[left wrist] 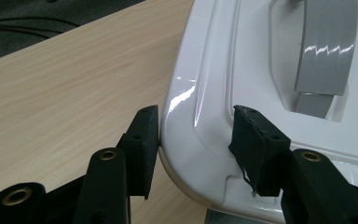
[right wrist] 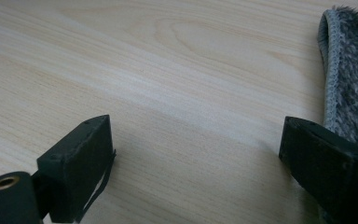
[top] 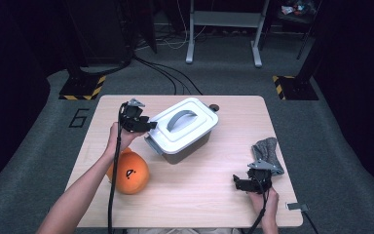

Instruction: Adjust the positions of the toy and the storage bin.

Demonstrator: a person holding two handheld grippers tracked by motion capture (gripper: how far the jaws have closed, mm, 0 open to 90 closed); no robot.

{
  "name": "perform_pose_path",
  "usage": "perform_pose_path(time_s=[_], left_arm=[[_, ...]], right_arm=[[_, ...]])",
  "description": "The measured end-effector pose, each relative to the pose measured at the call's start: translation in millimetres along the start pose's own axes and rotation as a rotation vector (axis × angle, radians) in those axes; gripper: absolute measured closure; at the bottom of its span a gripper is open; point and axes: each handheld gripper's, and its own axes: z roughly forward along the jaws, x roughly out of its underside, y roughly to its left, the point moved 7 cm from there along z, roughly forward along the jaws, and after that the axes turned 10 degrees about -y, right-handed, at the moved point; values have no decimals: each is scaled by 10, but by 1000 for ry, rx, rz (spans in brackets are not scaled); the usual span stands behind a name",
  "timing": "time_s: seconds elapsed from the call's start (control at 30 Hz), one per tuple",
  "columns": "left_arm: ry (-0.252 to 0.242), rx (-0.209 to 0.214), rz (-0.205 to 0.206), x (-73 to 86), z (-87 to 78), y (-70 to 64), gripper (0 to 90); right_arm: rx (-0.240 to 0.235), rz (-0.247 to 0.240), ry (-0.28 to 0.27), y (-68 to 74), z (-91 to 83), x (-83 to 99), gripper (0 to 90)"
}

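Now | left gripper (left wrist: 196, 140) fingers part-open astride white lid (left wrist: 261, 70) corner | right gripper (right wrist: 196, 163) fingers wide, empty

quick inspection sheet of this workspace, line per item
surface: light wood table, no spills seen
job's things: white lidded box, grey handle, lid on
clutter: orange ball near left forearm; grey cloth at right edge
grippers: left gripper jaws straddle the lid's corner edge, not clamped; right gripper open over bare table beside cloth
cables: one trails from each gripper; more on the floor behind
surroundings: grey carpet, metal frame legs, hazard-taped bases
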Motion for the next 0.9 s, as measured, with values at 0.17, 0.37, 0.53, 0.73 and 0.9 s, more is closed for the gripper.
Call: perform_pose_path(time_s=[0.17,0.37,0.53,0.73,0.9], left_arm=[[20,0,13,6,-7,-94,473],[36,15,38,6,-7,-232,470],[49,24,52,3,-5,-362,468],[62,44,65,0,9,-503,467],[72,61,75,-1,18,-619,466]], right_arm=[[-1,0,0,0,0,0,88],[-3,1,-1,2,1,0,88],[-1,1,-3,1,3,-1,88],[-5,1,2,2,0,1,88],[-4,1,0,1,1,0,88]])
